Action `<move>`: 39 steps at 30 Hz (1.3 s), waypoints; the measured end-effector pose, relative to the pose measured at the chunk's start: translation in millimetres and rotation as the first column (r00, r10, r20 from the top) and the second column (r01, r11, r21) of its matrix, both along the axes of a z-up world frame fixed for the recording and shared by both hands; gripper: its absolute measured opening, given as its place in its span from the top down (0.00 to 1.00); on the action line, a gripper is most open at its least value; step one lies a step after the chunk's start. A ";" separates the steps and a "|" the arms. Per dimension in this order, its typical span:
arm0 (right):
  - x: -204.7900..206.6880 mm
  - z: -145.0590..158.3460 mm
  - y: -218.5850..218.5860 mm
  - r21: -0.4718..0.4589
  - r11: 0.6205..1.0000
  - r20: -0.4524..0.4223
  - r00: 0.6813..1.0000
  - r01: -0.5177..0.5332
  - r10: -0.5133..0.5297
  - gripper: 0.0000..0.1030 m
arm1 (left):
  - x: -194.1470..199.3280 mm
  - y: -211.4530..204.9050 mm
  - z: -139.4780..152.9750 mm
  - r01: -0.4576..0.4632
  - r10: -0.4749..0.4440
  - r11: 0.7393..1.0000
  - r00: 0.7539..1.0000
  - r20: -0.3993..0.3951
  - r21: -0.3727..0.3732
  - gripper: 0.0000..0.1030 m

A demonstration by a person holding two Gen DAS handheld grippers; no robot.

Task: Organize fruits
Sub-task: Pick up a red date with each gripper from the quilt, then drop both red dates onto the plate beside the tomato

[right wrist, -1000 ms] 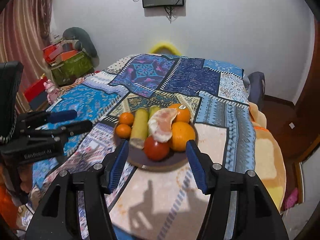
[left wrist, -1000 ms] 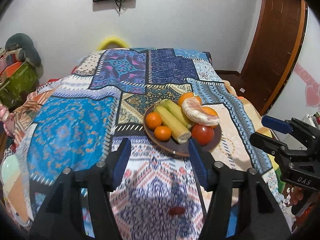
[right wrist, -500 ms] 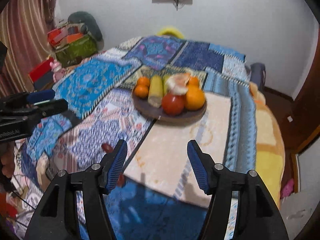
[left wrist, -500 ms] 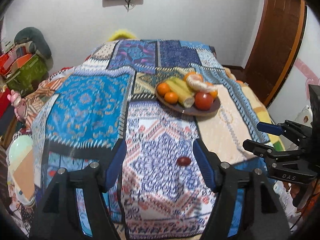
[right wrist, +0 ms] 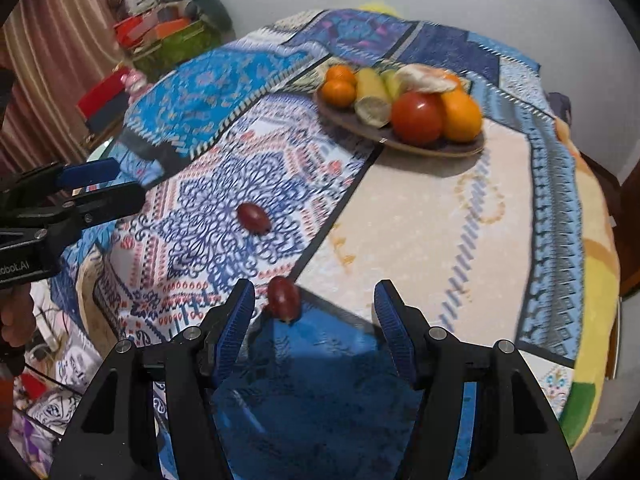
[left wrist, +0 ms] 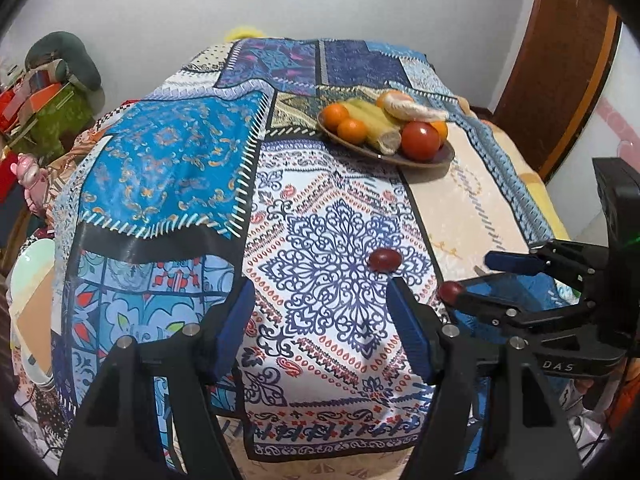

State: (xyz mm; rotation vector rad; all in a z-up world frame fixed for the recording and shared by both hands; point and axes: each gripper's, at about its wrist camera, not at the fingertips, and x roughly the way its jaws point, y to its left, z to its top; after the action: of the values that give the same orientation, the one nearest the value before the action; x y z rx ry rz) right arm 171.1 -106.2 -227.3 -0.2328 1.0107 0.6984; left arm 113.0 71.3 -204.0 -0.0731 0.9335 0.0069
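Brown plate [left wrist: 438, 158] out on the patchwork bedspread [left wrist: 168, 160], loaded — two small oranges [left wrist: 344, 122], pale green corn-like cobs [left wrist: 374, 124], a red tomato [left wrist: 420, 141], a big orange [right wrist: 460, 114] behind it, peeled citrus [left wrist: 412, 107] on top. Nearer than the plate, two dark red grapes loose on the cloth: one grape [left wrist: 385, 259] on the blue filigree patch, the second grape [right wrist: 283, 295] nearer still, at the seam of a blue patch. Left gripper [left wrist: 320, 320] hovering short of the first grape, jaws spread, just been widening, nothing between them. Right gripper [right wrist: 314, 320] low over the second grape — jaws apart, just been narrowing slightly, grape close beside the left finger [right wrist: 236, 316], not pinched.
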 end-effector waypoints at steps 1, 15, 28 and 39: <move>0.5 -2.9 2.7 0.001 1.000 -0.014 1.000 -0.012 0.012 0.52 | 0.8 -0.8 -2.3 0.003 -0.003 1.000 1.000 -0.005 -0.002 0.33; 13.7 -4.3 -10.5 0.040 0.999 -0.026 1.000 0.003 -0.002 0.83 | 34.1 -25.3 -25.3 0.071 -0.076 0.996 0.993 -0.090 -0.048 0.33; 38.8 12.8 -51.9 0.064 0.992 0.029 0.994 0.105 -0.107 0.83 | 67.7 -44.1 -48.7 0.110 -0.120 0.991 0.982 -0.146 -0.071 0.73; 61.5 18.6 -55.1 0.093 0.987 0.047 0.990 0.128 -0.132 0.83 | 75.1 -37.5 -20.7 0.110 -0.113 0.993 0.991 -0.073 -0.047 0.74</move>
State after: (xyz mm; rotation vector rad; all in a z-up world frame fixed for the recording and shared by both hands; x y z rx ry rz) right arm 232.6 -161.3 -208.8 -0.1055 0.9324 0.6142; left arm 188.2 33.9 -224.8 -0.0604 1.0128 -0.1148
